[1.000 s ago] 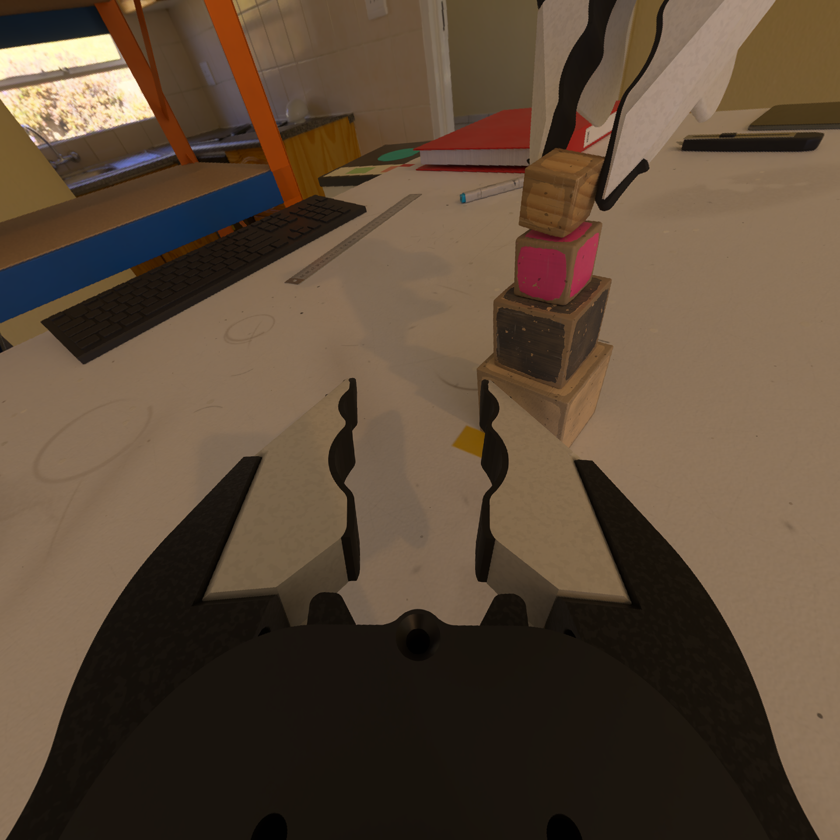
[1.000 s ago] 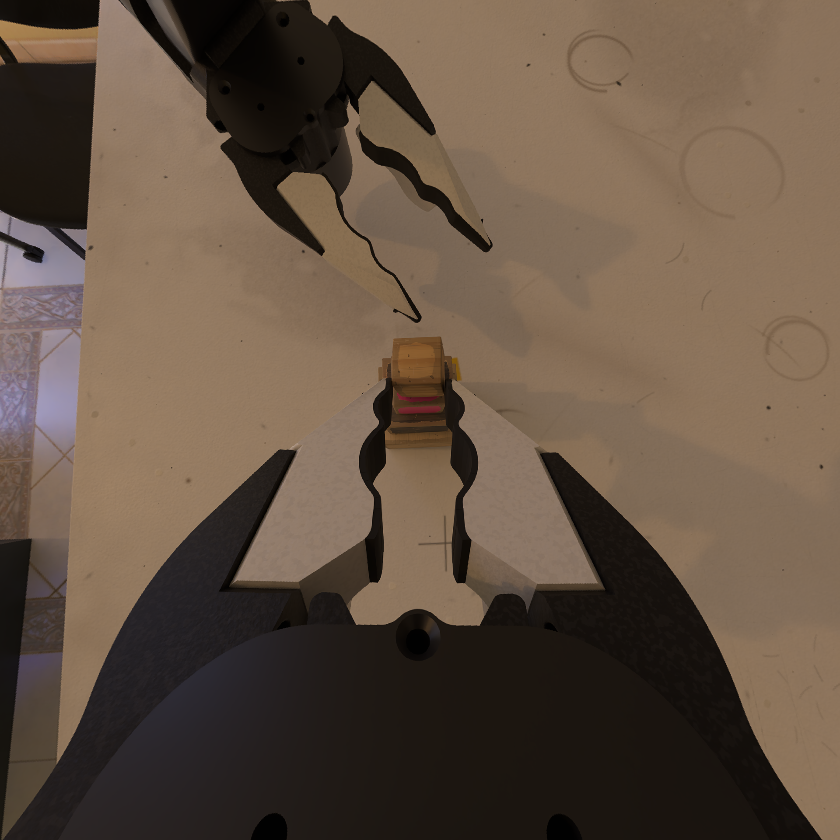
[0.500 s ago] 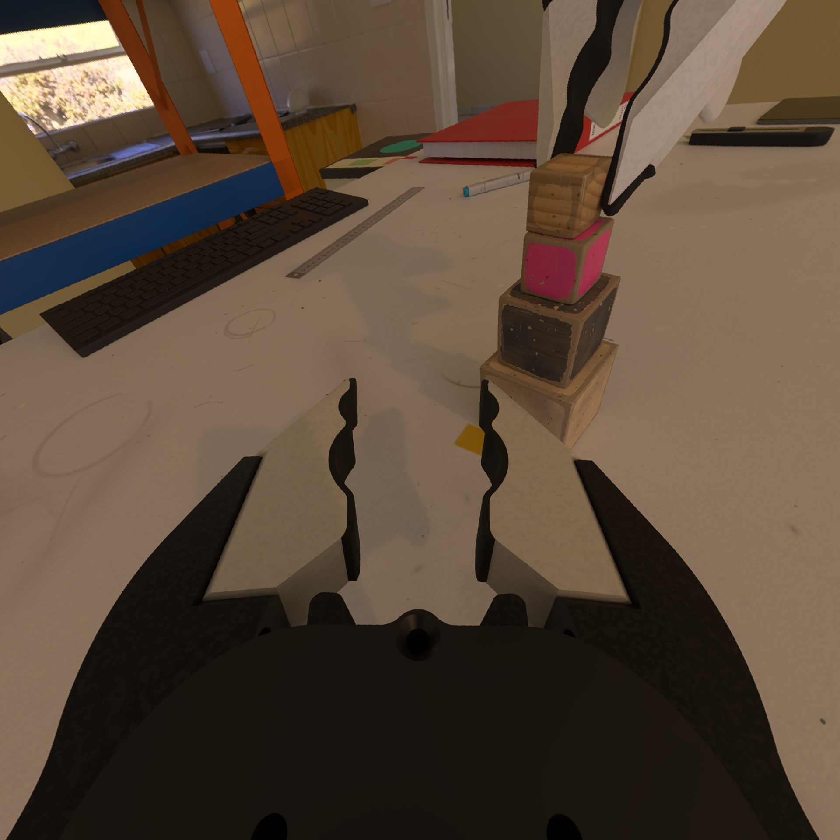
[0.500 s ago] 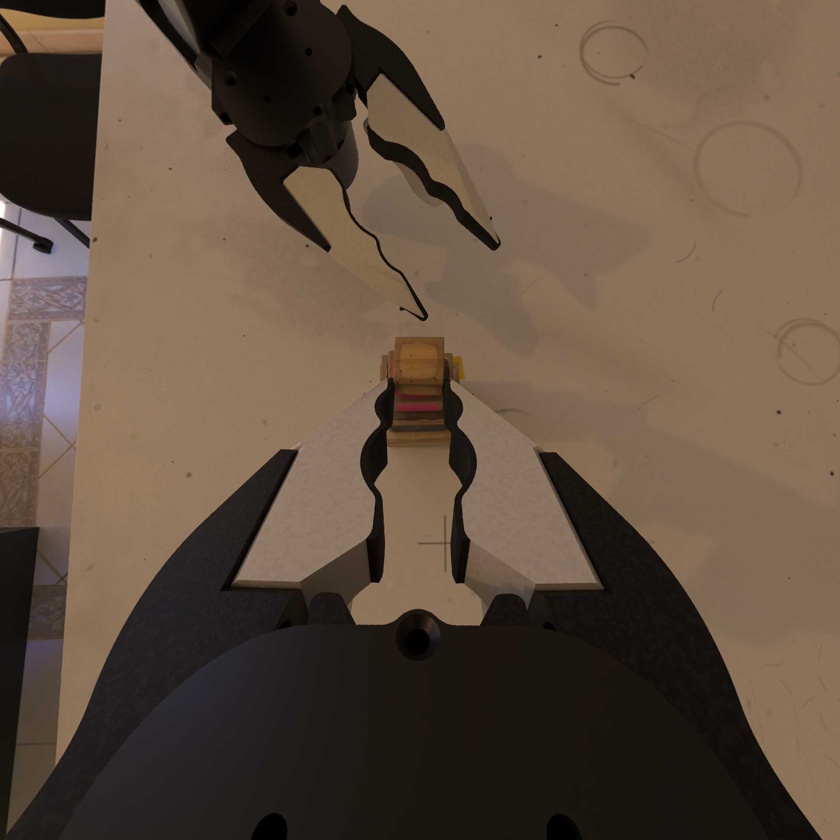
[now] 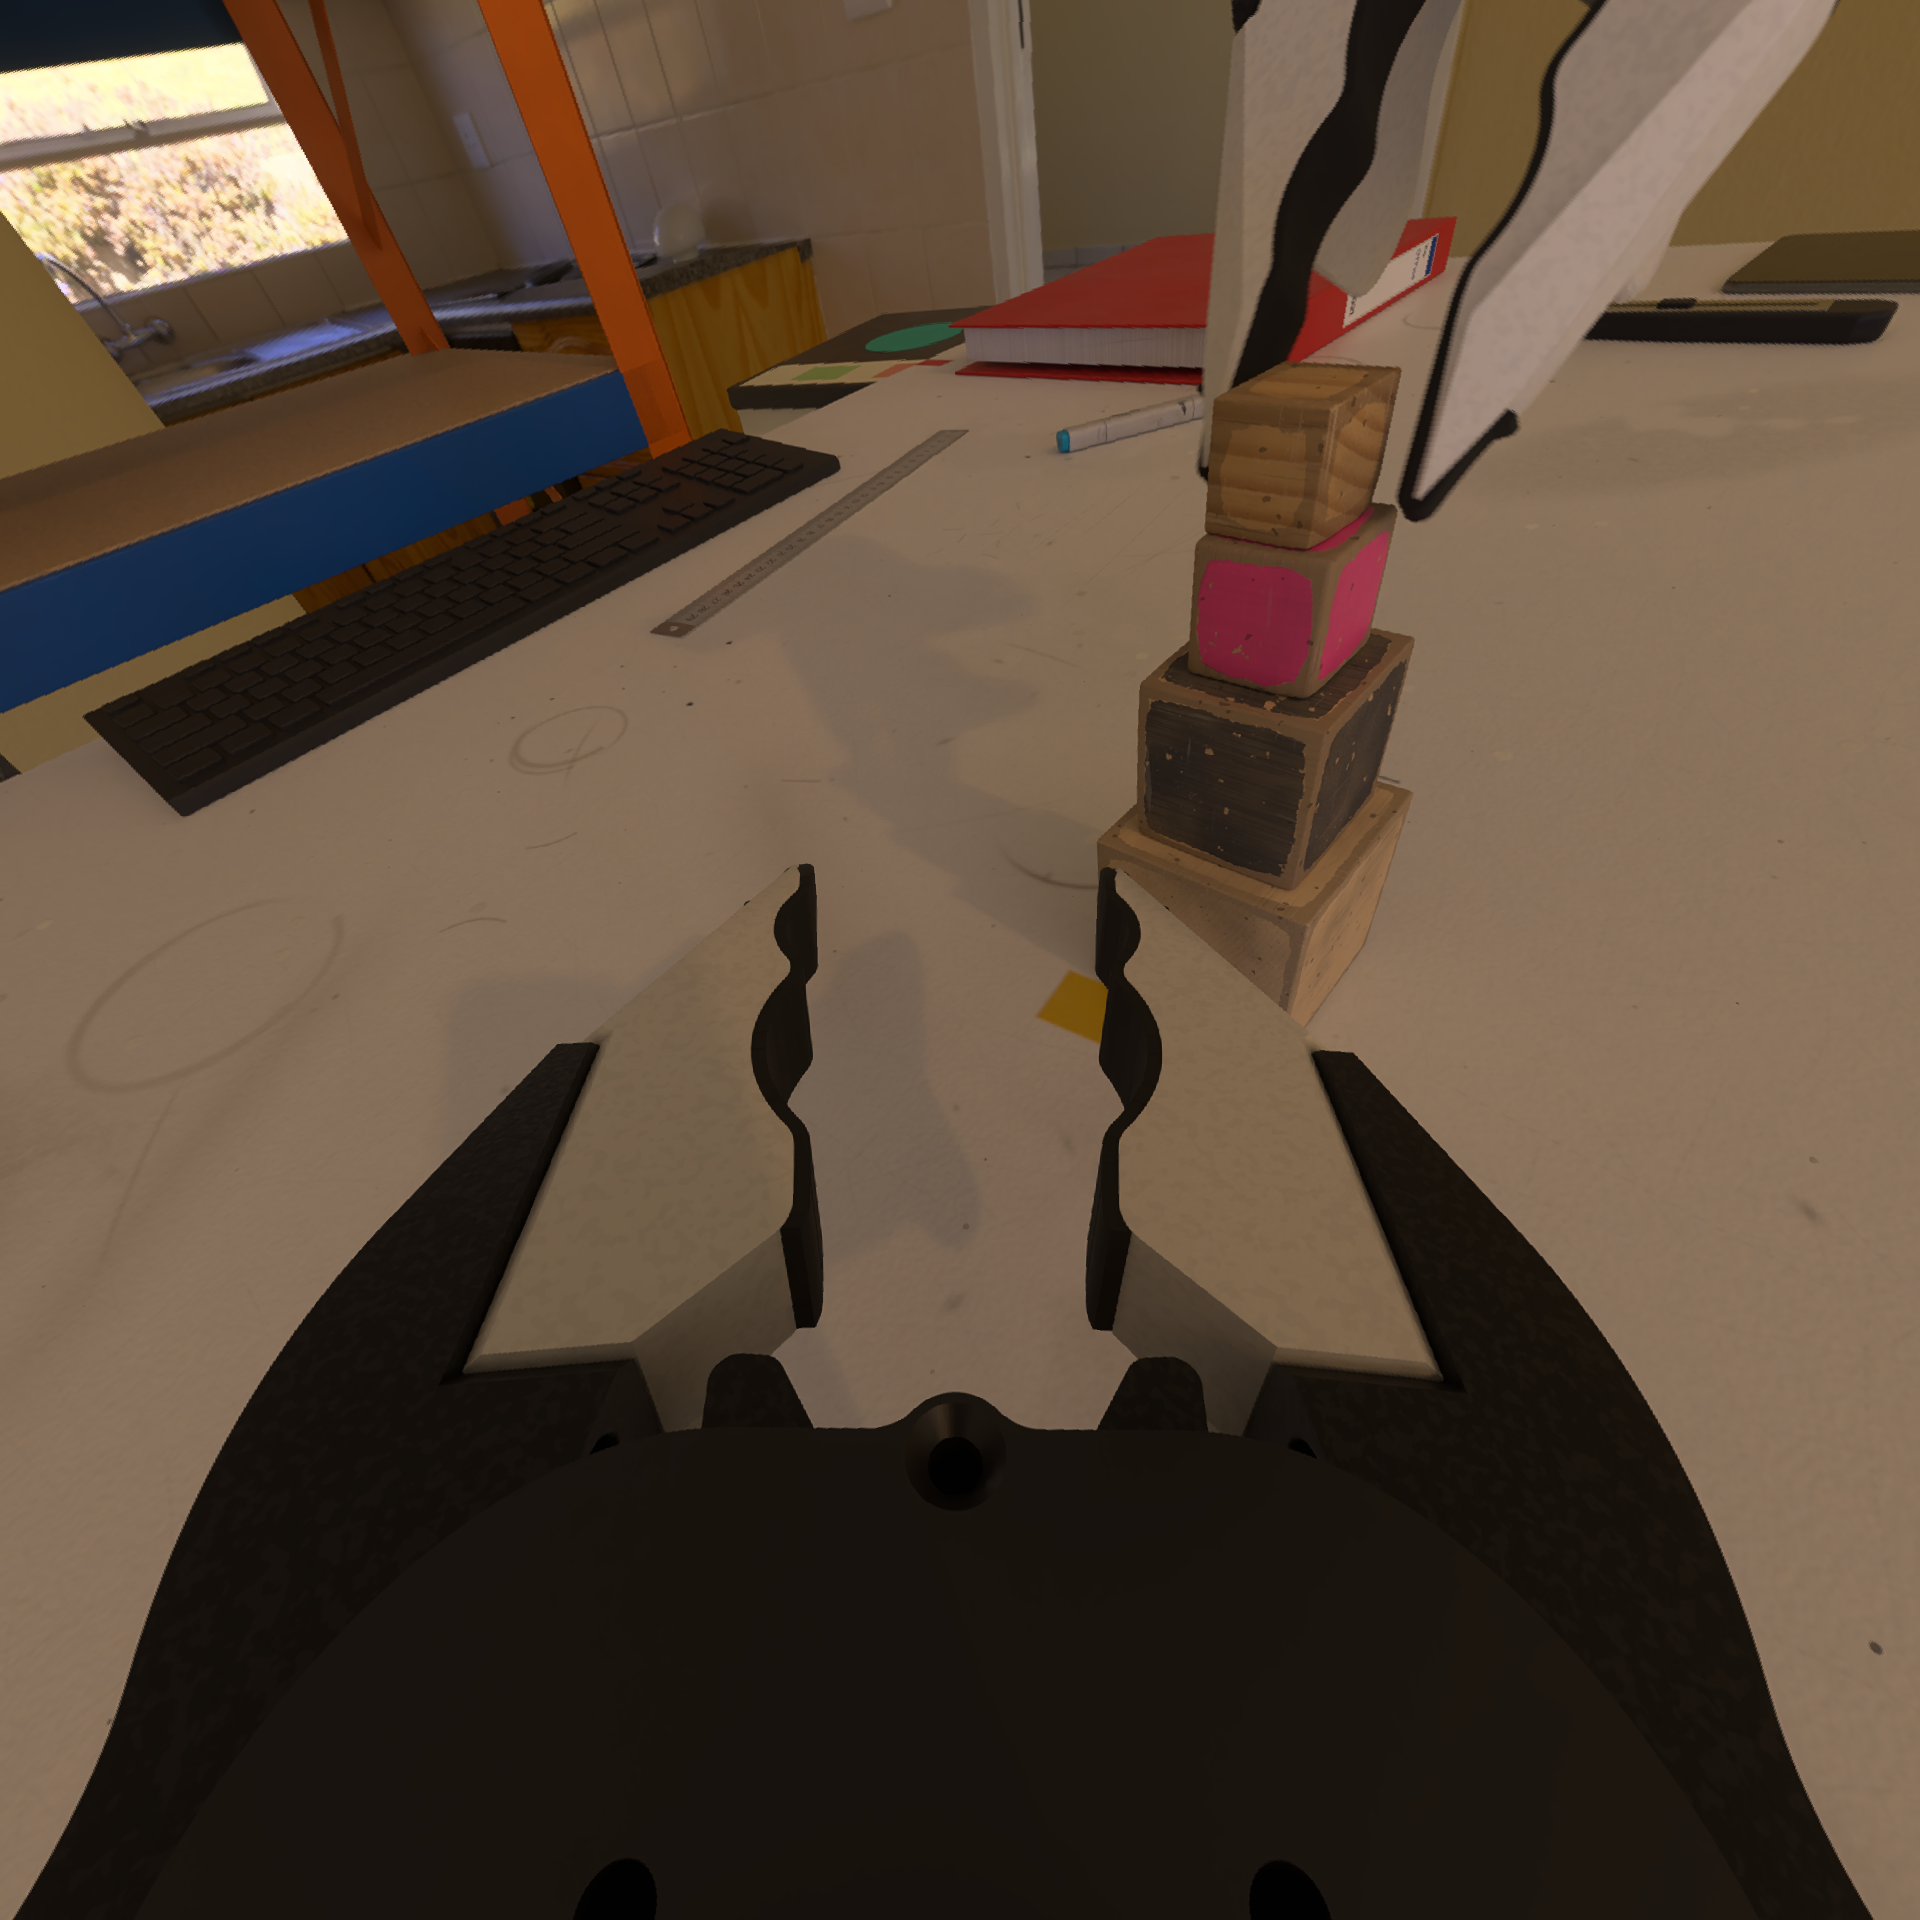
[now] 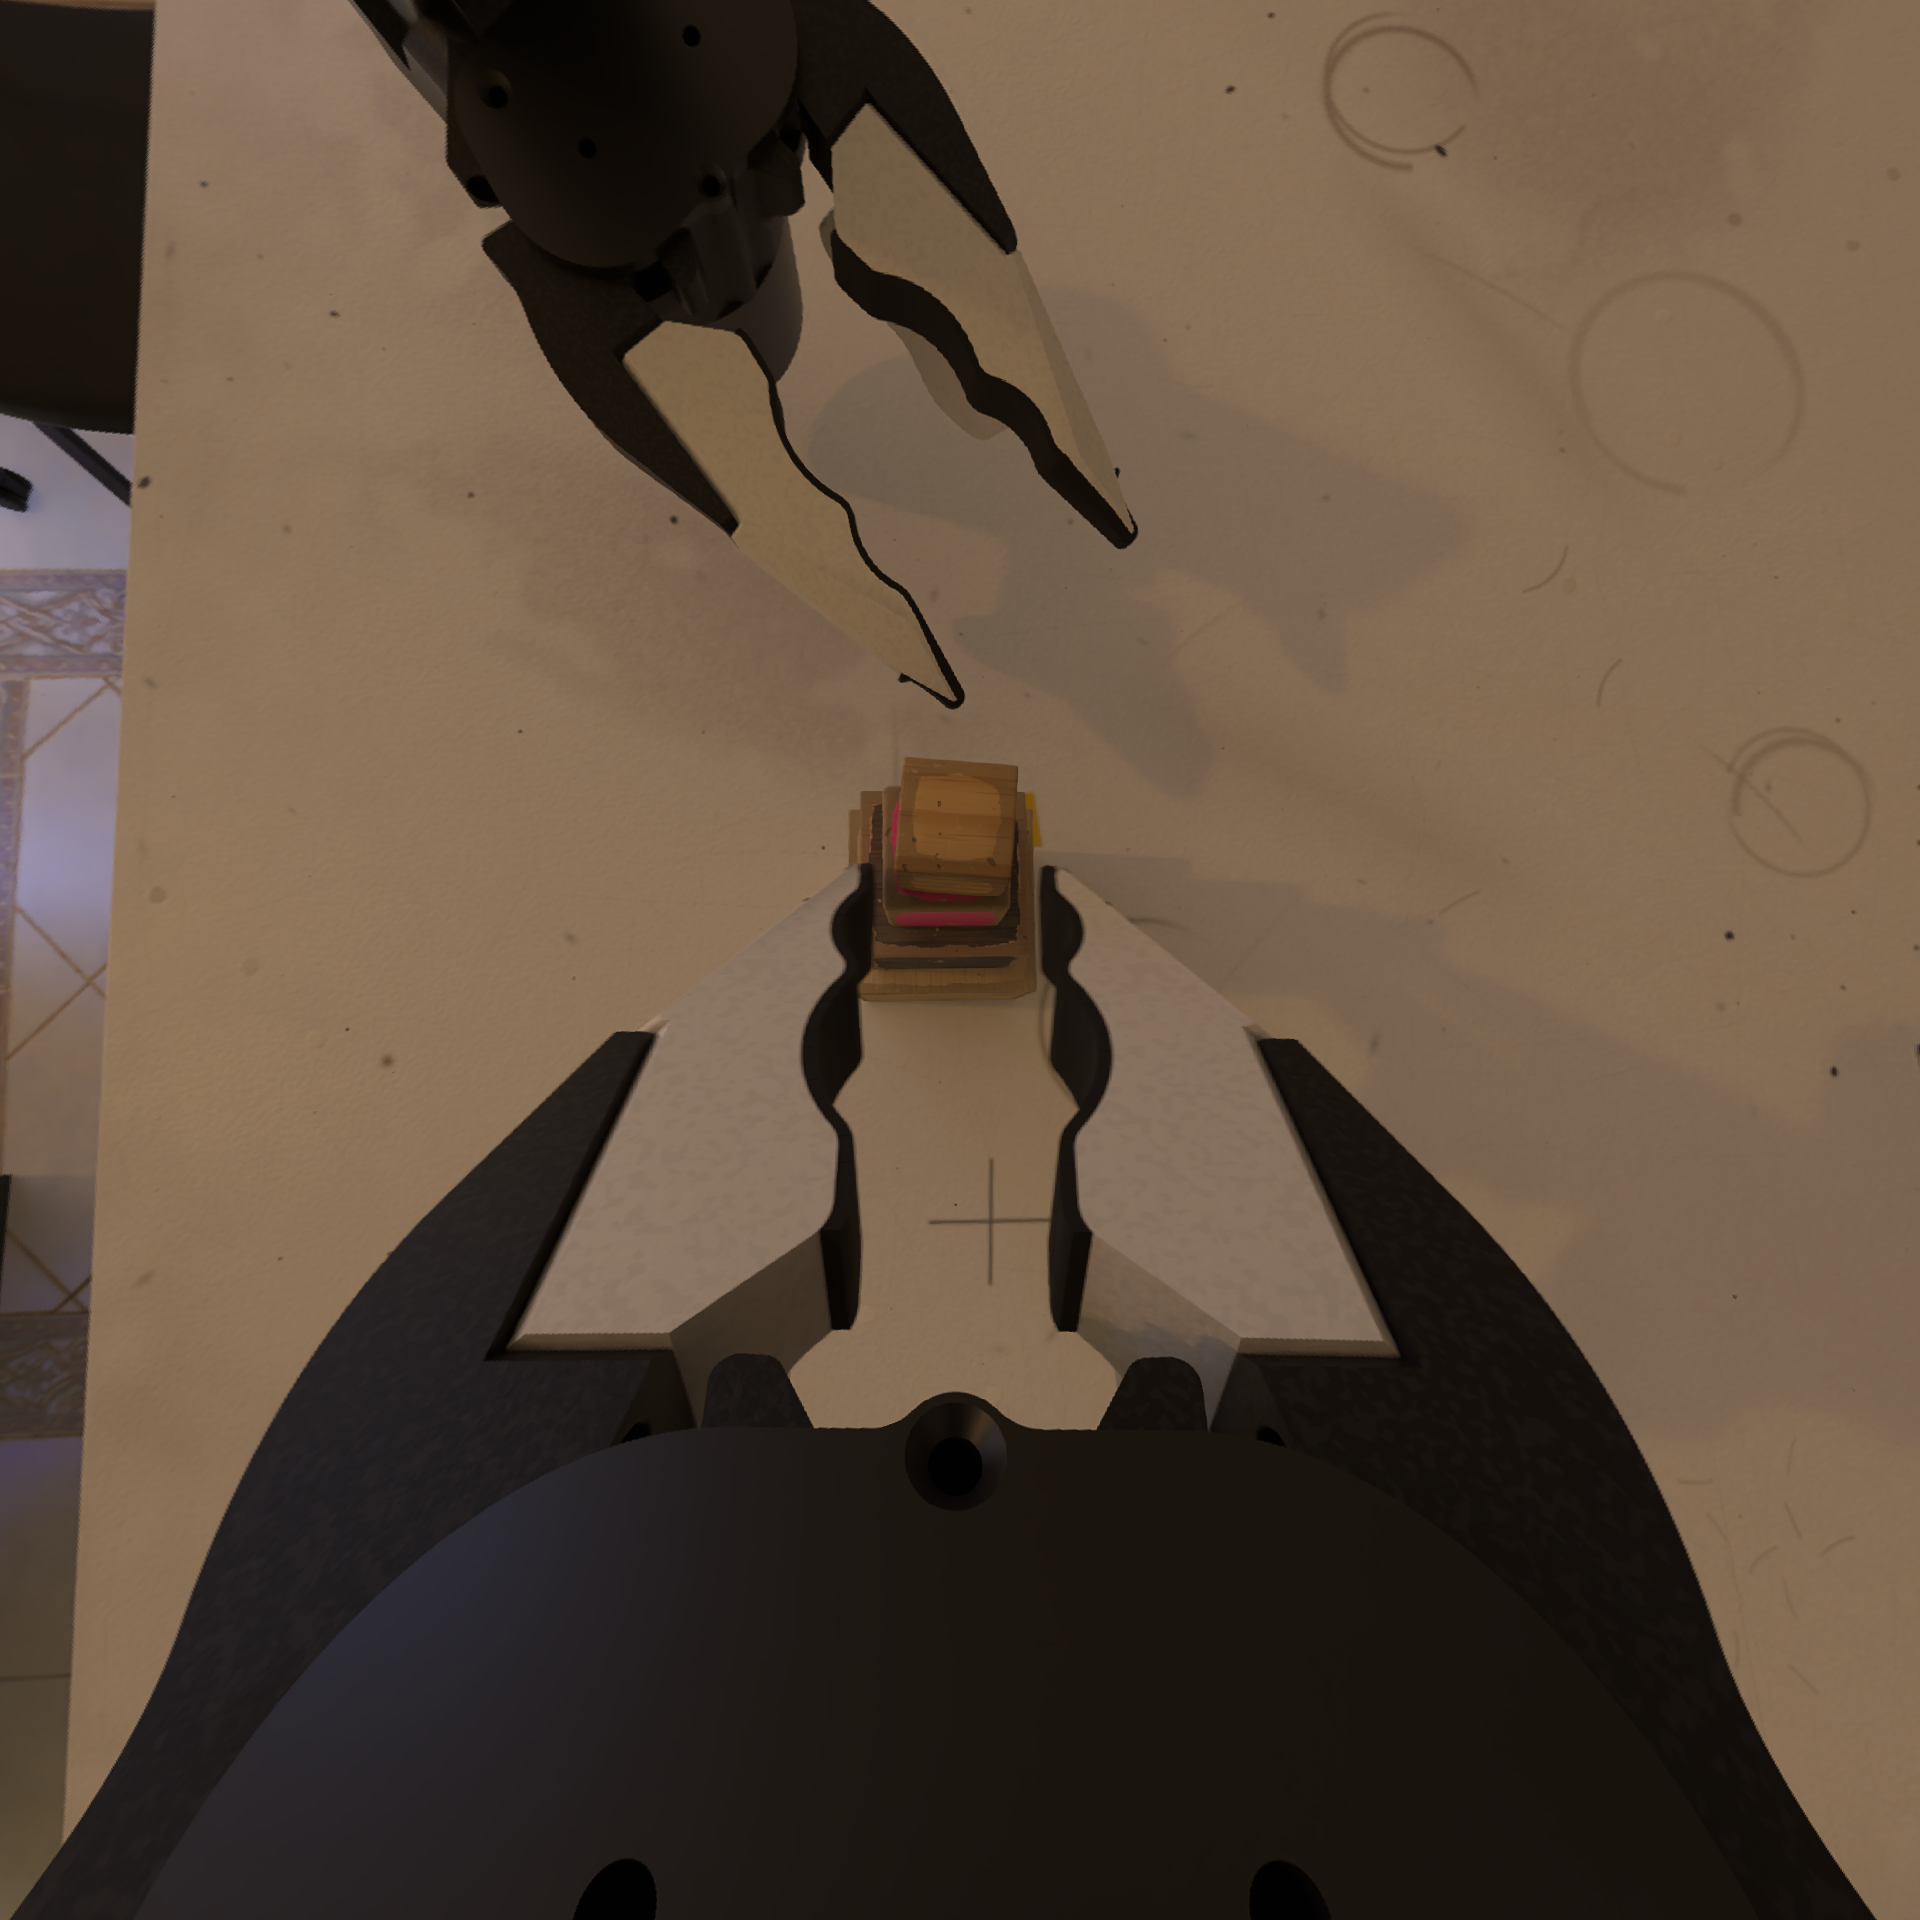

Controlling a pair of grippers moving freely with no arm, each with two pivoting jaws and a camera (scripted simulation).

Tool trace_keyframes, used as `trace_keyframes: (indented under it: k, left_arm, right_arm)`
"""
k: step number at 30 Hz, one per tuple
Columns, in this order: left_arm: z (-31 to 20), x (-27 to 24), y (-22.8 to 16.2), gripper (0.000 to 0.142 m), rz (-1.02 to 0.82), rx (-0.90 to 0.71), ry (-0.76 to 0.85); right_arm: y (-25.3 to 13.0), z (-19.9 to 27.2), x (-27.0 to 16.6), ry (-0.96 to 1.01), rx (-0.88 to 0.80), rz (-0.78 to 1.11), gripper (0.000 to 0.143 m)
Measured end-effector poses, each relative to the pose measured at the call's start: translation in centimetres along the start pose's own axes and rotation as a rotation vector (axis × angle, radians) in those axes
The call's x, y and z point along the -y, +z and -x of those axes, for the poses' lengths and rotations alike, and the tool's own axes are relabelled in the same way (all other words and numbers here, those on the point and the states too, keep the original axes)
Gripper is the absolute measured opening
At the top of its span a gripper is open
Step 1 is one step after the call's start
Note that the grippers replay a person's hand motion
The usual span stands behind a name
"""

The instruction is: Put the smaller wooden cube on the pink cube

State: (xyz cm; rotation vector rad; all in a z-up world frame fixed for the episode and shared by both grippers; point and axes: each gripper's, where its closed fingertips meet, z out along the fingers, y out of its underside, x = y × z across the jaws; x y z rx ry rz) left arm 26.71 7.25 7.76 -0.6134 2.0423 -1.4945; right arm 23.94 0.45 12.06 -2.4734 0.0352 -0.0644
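The smaller wooden cube (image 5: 1294,452) sits on top of the pink cube (image 5: 1273,613). Under them are a black cube (image 5: 1247,769) and a larger wooden cube (image 5: 1278,935), all in one stack. My right gripper (image 6: 954,873) points down over the stack, open, with its fingers either side of the small cube (image 6: 956,821) and a gap showing. In the left wrist view it (image 5: 1325,478) hangs from above. My left gripper (image 5: 956,878) is open and empty, low over the table just left of the stack's base.
A black keyboard (image 5: 468,613), a steel ruler (image 5: 810,530), a marker (image 5: 1127,424) and a red book (image 5: 1122,312) lie beyond the stack. A blue and orange shelf (image 5: 312,468) stands at the left. A yellow patch (image 5: 1070,1003) lies by the stack.
My right gripper's jaws have spread and let go of the small wooden cube, which now rests on the pink cube. My left gripper has barely moved.
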Motion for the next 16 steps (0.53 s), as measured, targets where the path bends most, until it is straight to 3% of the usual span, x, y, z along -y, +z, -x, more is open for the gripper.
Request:
trace_keyframes:
  k: [5, 16]
  left_arm:
    - [0.0, 0.0, 0.0, 0.054, -0.001, -0.001, -0.003]
    - [0.0, 0.0, 0.1, 0.054, 0.002, -0.001, -0.002]
  right_arm:
    - [-0.3, 0.0, 0.2, 0.003, -0.011, -0.048, 0.049]
    - [-1.7, 0.0, 0.7, 0.066, -0.103, -0.247, 0.05]
